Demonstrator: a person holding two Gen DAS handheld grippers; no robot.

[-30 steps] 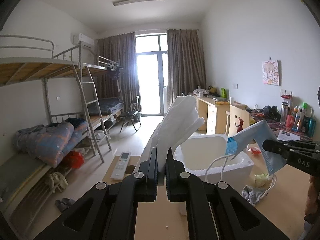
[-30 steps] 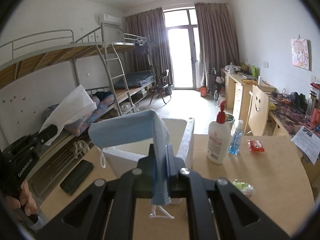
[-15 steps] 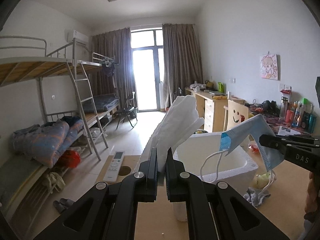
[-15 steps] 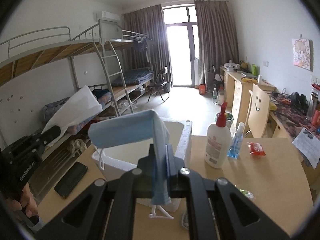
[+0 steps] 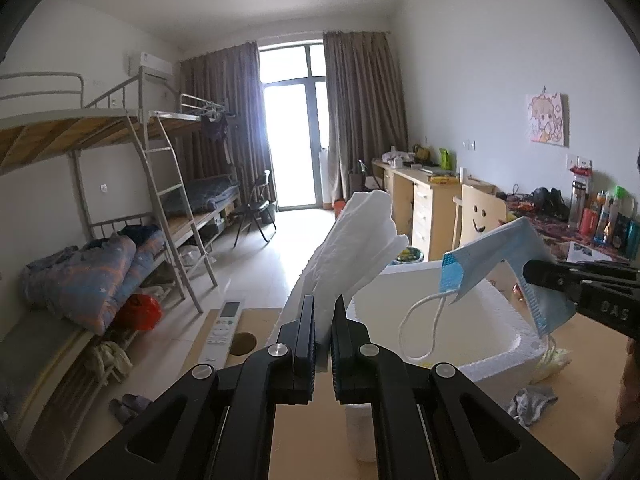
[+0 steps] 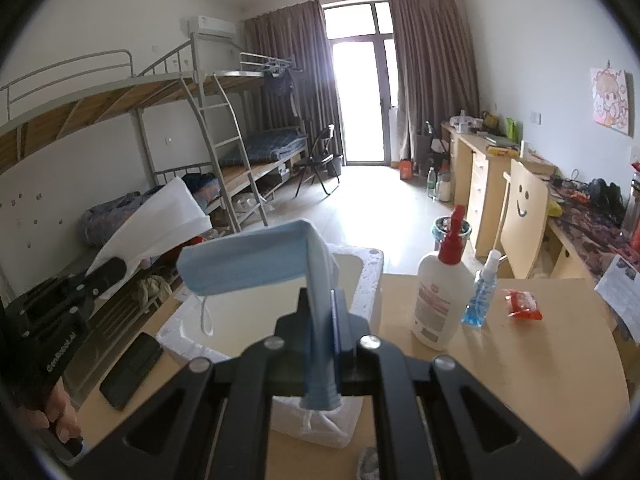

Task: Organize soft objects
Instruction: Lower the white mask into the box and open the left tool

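Both grippers raised above foam box (image 5: 472,320), fingers apparently pinching mask (image 6: 256,264), tissue (image 5: 356,248).

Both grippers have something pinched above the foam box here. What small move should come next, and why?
Probably lower the right gripper and release the blue face mask into the white foam box: the mask already hangs over the box opening, while the left gripper holds the white tissue nearer its rim.

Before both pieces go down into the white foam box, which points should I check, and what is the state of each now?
1. Left gripper shut on white tissue: ok.
2. Right gripper shut on blue face mask: ok.
3. Foam box open on top: ok.
4. Mask ear loop clear of the box rim: cannot tell.
5. Pump bottle outside the path: ok.
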